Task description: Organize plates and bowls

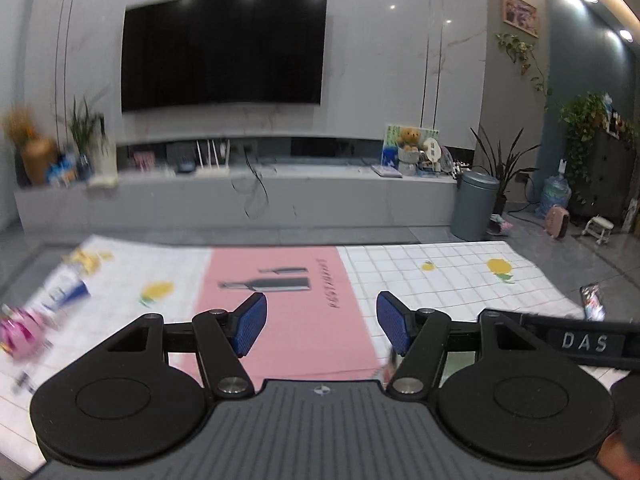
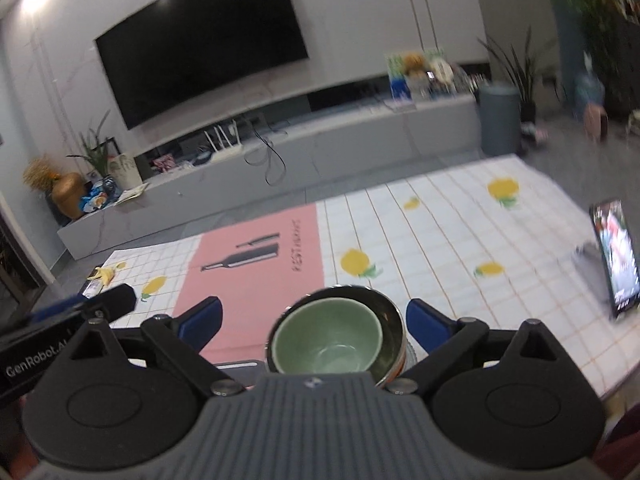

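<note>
In the left wrist view, the left gripper (image 1: 321, 322) is hanging over the pink placemat (image 1: 280, 304), its blue pads (image 1: 250, 326) standing wide apart with nothing between them. The placemat is lying in the middle of a white checked tablecloth (image 1: 440, 280) printed with yellow fruit. Left of the placemat, blurred packets (image 1: 24, 330) are lying on the cloth; what they are cannot be told. Right of the placemat, at the cloth's edge, a phone (image 1: 592, 300) is showing, and part of the other gripper's black body, lettered DAS, is crossing in front of it. Beyond the placemat, a large dark television (image 1: 224, 50) is hanging on the wall above a long grey cabinet (image 1: 240, 196).

In the right wrist view, the right gripper (image 2: 314, 322) is also gaping wide, gripping nothing. A green bowl (image 2: 326, 338) is sitting tilted inside a larger dark, shiny bowl (image 2: 390, 316), and the pair is standing between the blue pads (image 2: 424, 326), at the near right corner of the placemat (image 2: 260, 272); whether either pad is touching the outer bowl cannot be told. What lies beneath the bowls is hidden. Well to the right of the placemat, the phone (image 2: 616, 256) is standing propped with its screen lit. A banana peel (image 2: 102, 274) is lying at the cloth's far left corner, beyond the placemat.
</note>
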